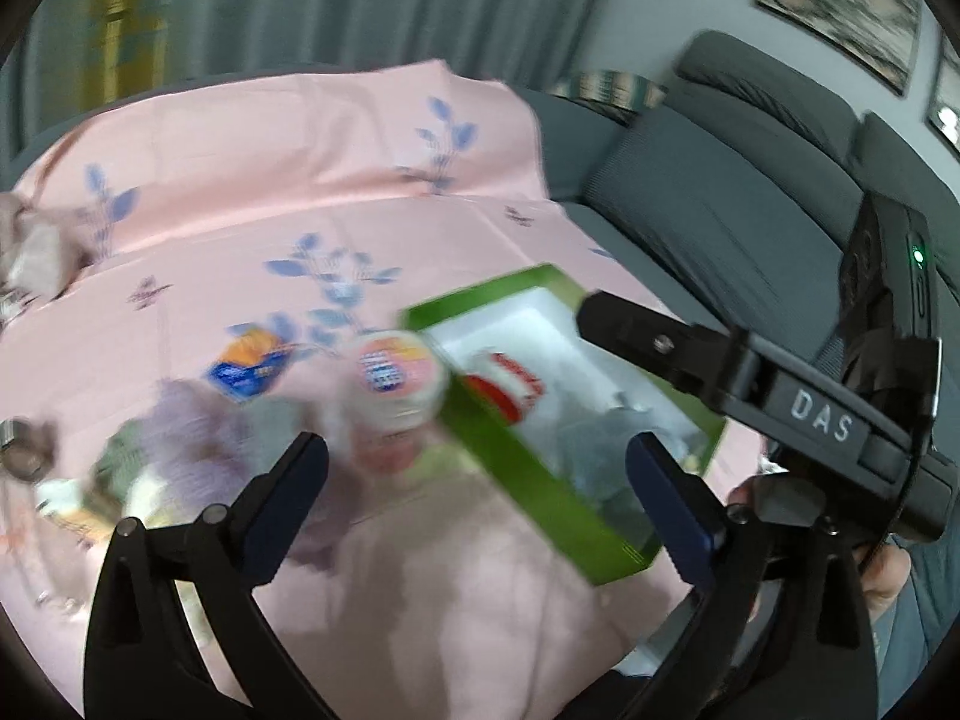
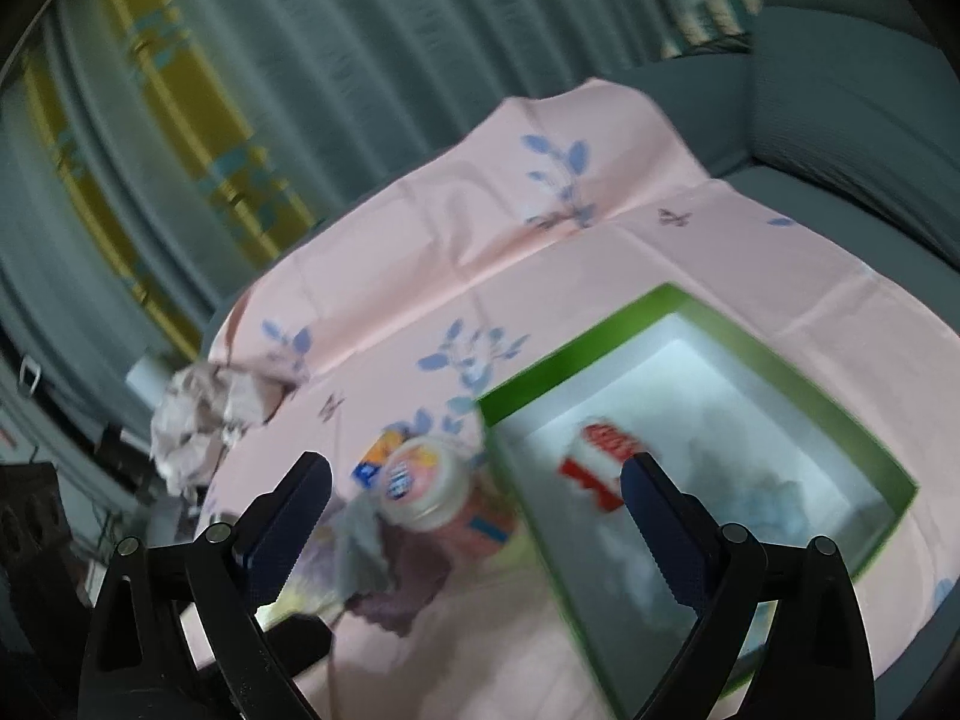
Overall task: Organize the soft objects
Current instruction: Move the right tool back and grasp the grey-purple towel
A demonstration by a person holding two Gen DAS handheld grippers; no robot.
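Both jaws stood wide apart and empty, left gripper [image 1: 477,483] and right gripper [image 2: 474,507], so you seemed between picks: next, close on the crumpled cloths [image 2: 384,570] below the left finger, beside the green box [image 2: 864,438].

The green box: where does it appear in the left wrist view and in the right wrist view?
Left wrist view: green box lies right of centre, tilted, on the pink cloth.
Right wrist view: green box fills the lower right.
Shared landmark: the round jar lid just left of the box.
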